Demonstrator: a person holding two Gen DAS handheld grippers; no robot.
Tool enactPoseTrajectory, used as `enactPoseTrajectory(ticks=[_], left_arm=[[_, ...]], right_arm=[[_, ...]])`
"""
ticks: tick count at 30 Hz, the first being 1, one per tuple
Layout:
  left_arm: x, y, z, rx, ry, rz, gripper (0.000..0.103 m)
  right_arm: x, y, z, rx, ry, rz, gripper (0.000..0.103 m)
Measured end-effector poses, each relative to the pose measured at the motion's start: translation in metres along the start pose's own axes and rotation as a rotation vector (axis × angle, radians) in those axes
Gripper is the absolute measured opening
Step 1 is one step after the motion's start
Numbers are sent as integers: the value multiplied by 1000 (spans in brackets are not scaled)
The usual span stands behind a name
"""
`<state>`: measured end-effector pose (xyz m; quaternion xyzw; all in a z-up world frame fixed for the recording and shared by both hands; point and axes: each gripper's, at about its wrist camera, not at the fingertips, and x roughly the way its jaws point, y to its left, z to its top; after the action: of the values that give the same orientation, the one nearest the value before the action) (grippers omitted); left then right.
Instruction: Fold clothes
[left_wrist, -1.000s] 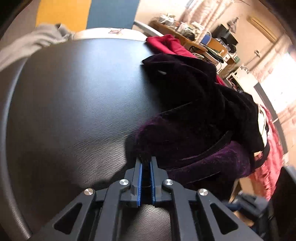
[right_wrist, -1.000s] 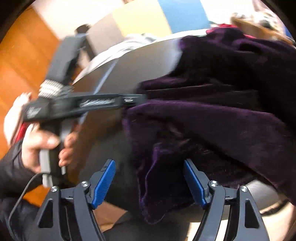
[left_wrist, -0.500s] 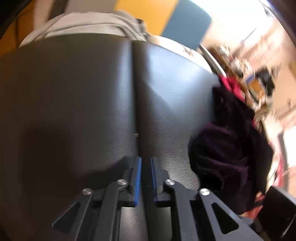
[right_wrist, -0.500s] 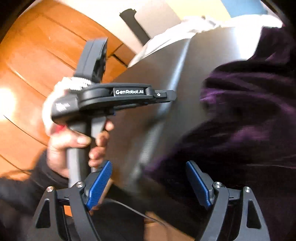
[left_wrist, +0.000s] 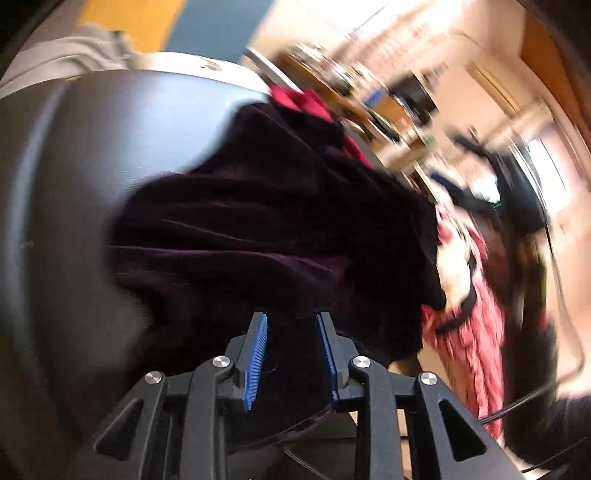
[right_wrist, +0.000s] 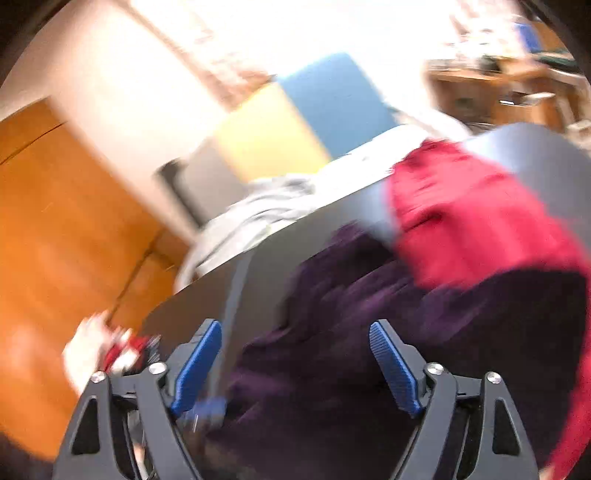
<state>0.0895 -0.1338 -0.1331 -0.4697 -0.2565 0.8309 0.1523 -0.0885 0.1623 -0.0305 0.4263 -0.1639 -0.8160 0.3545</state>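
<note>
- The dark purple velvet garment (left_wrist: 266, 229) lies bunched on the black table (left_wrist: 74, 192), spreading from the middle toward the right edge, where part of it hangs over.
- The left tongs (left_wrist: 291, 325) hang just above the near edge of that garment; their blue pads (left_wrist: 256, 354) are opening, with a narrow gap between them, and they press on nothing, though cloth shows behind the gap.
- The right tongs (right_wrist: 295, 332) stand wide apart over the same purple garment (right_wrist: 369, 350); the pads do not pinch it.
- A red garment (right_wrist: 472, 214) lies at the far side of the purple one, touching it.
- A grey garment (right_wrist: 258, 210) rests on the far left edge of the table (right_wrist: 266, 280).
- A pink ribbed cloth (left_wrist: 476, 332) hangs at the right, beside the purple garment.
- Both views are blurred.
</note>
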Motion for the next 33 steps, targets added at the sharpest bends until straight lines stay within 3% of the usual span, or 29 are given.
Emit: enactPoseTrajectory(ticks=[1, 5, 8, 11, 13, 14, 15, 18, 22, 27, 29, 30, 31, 33], left_arm=[[10, -9, 3, 26, 18, 8, 27], [38, -13, 9, 74, 64, 61, 27], [44, -11, 5, 82, 64, 48, 27], [42, -5, 2, 105, 87, 72, 3], [39, 4, 3, 87, 107, 76, 2], [37, 8, 4, 74, 115, 70, 2], [34, 8, 2, 95, 113, 97, 3], [24, 15, 1, 115, 116, 146, 3], [9, 29, 0, 88, 112, 176, 3], [-15, 28, -4, 103, 102, 237, 3], [-26, 34, -6, 64, 109, 220, 2], [-29, 35, -9, 51, 113, 215, 2], [-33, 37, -12, 39, 117, 209, 2], [-36, 35, -14, 34, 130, 216, 2]], right_arm=[[3, -13, 20, 36, 12, -40, 88], [62, -73, 75, 237, 161, -23, 88], [105, -116, 82, 388, 263, -32, 88], [129, -137, 77, 458, 352, -45, 87], [141, -152, 77, 495, 384, -73, 85], [139, -158, 83, 502, 380, -88, 82], [137, -164, 88, 507, 376, -106, 73], [127, -183, 95, 503, 343, -201, 36], [108, -214, 96, 556, 247, -205, 32], [77, -226, 97, 513, 164, -278, 23], [59, -222, 96, 470, 123, -336, 28], [54, -212, 91, 430, 102, -352, 42], [48, -200, 87, 388, 81, -357, 68], [22, -158, 76, 288, 52, -261, 98]])
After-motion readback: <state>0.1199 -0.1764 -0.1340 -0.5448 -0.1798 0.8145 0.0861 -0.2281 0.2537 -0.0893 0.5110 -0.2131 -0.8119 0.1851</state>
